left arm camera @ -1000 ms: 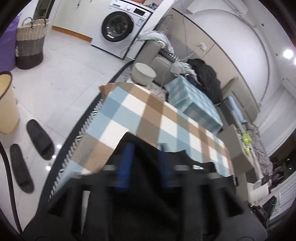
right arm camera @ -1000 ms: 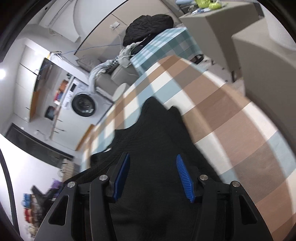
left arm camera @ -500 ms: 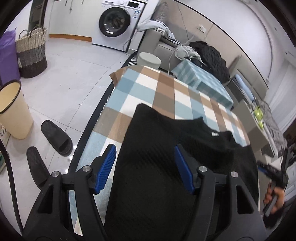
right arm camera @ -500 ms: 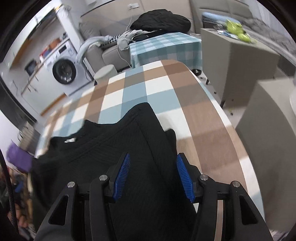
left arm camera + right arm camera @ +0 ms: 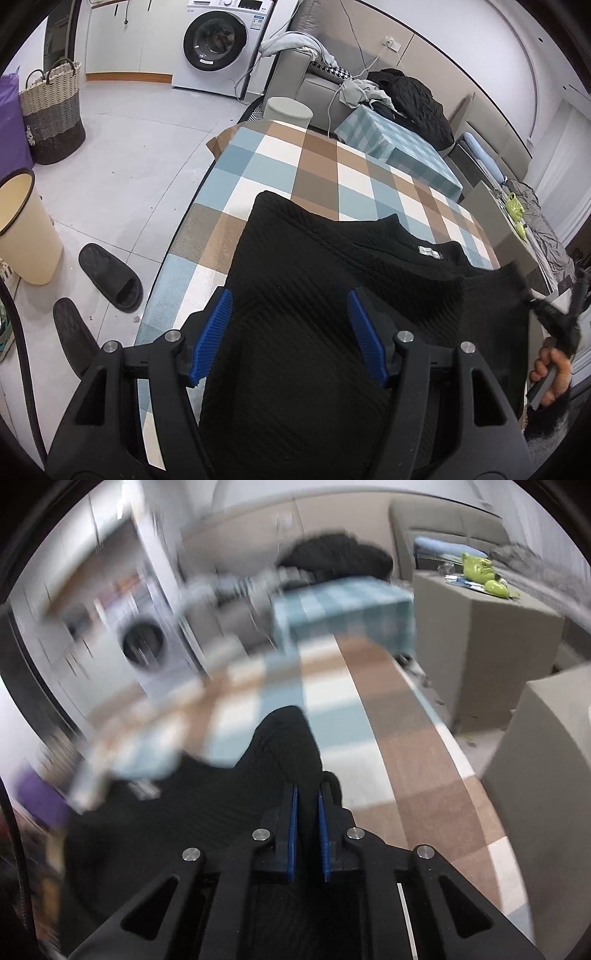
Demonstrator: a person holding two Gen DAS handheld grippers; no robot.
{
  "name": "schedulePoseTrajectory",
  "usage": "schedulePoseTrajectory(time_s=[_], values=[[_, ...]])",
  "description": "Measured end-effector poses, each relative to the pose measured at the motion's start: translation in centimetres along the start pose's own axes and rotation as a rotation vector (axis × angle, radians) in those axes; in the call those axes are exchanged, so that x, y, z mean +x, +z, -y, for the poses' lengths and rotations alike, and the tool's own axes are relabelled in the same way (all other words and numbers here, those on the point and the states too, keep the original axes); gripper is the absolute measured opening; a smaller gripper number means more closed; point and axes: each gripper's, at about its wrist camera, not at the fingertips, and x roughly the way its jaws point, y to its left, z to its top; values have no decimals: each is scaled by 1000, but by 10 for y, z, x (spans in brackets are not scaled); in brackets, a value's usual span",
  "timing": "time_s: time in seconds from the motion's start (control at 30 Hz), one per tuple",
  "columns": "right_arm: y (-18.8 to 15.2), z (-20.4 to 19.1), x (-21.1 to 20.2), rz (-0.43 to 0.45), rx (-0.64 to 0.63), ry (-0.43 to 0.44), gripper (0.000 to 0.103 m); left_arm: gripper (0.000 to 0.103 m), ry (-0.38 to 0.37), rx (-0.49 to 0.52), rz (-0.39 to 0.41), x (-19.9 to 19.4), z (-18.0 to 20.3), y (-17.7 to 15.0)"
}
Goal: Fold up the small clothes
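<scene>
A black ribbed knit top (image 5: 332,280) lies spread on the checked tablecloth (image 5: 303,162), its neck label facing up. My left gripper (image 5: 290,328) is open over the garment's near left part, blue pads wide apart. My right gripper (image 5: 306,805) is shut on a fold of the black top (image 5: 284,746) at its right edge; that view is blurred by motion. The right gripper and the hand holding it show at the right edge of the left wrist view (image 5: 554,325).
On the floor to the left stand a cream bin (image 5: 22,229), black slippers (image 5: 110,277) and a woven basket (image 5: 51,118). A washing machine (image 5: 218,44), a sofa with clothes (image 5: 369,88) and a small checked table (image 5: 399,147) lie beyond. Grey cabinets (image 5: 480,635) stand right of the table.
My right gripper has closed on the top's right edge and is swinging. My left gripper opened earlier, let go of the cloth, and has stayed open over it.
</scene>
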Motion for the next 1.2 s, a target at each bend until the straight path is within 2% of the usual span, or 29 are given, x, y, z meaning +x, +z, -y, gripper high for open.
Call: schedulePoseTrajectory(time_s=[0.03,0.1,0.13,0.23,0.3,0.4,0.43,0.53,0.7,0.8,0.97,1.03,1.1,1.2], values=[[1,12,-9,40,64,6,3,62,-3,2,-1,0,1,0],[1,29,-12,57,151,-39,3,62,0,6,-3,0,2,-1],[0,36,-7,34,185,-55,3,62,2,8,-3,1,2,-1],[-1,36,10,-51,167,-85,5,62,11,12,-10,2,1,-1],[0,35,13,-80,166,-94,12,62,17,16,-13,2,1,-2],[2,34,11,-90,170,-97,40,62,29,23,-24,6,1,0],[2,33,10,-82,170,-94,42,62,35,29,-30,8,2,0],[-3,26,0,-66,137,-96,45,62,26,41,-37,10,7,-1],[-7,2,-13,-86,52,-42,54,62,9,83,-40,8,19,-6],[-13,-20,-21,-145,-29,15,65,62,3,120,-32,0,25,-11],[-27,-65,-26,-221,-169,89,66,62,-3,164,-29,-16,36,-22],[-32,-82,-20,-257,-213,106,71,62,-12,180,-26,-21,40,-27],[-37,-97,-9,-260,-232,111,71,62,-22,192,-27,-25,43,-32],[-47,-114,21,-317,-228,100,71,62,-26,197,-34,-26,46,-37]])
